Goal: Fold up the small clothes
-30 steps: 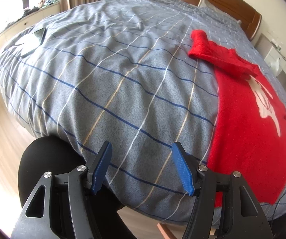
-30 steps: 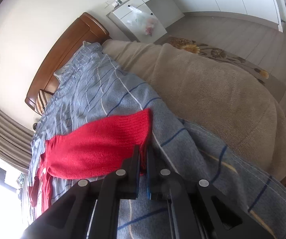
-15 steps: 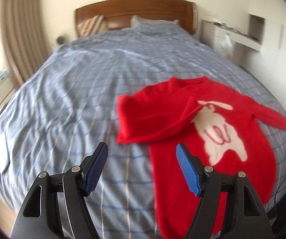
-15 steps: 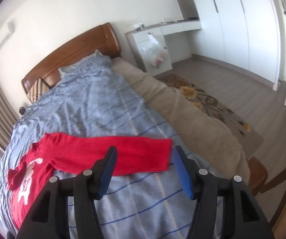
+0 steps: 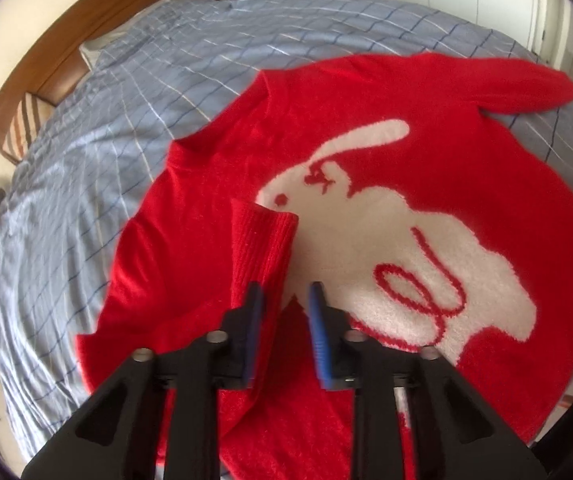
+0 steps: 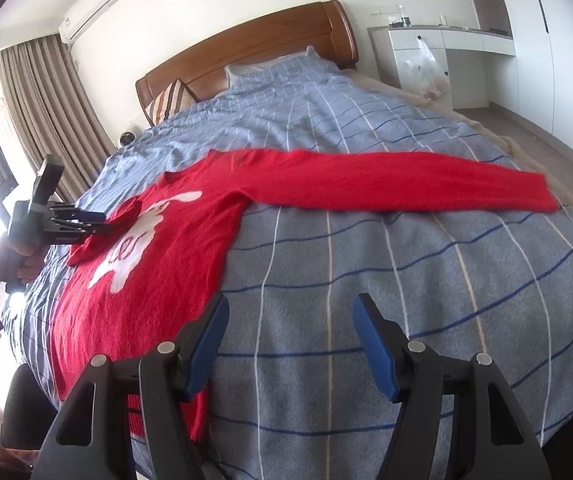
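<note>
Where left tool [image 5: 284, 300] pinches sleeve cuff [image 5: 264, 232], pads hide grip.

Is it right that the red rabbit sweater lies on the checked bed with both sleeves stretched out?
No: one sleeve lies stretched out on the checked bed; the left wrist view shows the other sleeve folded onto the red rabbit sweater.

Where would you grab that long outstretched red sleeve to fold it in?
At its cuff, the free end lying flat on the blanket, away from the body of the sweater. Probably come from the open blanket side with the right claw, which is open and empty. The cuff's edge is exposed, so one finger could slip under it.
</note>
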`<act>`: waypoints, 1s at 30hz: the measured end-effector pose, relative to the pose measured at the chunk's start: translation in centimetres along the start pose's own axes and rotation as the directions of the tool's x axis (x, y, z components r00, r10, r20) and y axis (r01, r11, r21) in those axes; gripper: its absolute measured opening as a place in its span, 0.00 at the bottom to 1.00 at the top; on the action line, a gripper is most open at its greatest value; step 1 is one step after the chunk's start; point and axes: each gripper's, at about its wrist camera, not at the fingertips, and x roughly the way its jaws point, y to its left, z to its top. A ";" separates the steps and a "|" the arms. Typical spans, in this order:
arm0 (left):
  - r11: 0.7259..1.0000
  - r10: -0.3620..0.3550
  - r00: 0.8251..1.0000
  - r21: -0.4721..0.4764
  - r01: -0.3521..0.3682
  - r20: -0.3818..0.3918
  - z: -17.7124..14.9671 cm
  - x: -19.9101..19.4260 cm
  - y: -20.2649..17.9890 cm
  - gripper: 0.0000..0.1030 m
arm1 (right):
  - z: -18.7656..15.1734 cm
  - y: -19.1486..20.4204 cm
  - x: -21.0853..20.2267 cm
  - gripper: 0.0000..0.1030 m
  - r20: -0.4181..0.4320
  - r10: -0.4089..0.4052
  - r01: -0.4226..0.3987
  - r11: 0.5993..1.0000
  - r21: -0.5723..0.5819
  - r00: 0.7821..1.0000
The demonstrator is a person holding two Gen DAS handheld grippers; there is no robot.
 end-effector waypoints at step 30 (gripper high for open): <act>0.993 -0.008 0.994 0.114 -0.005 0.113 -5.1 -3.8 -3.8 0.41 | -0.9 2.9 1.4 0.62 0.002 -0.015 0.015 0.996 -0.086 1.000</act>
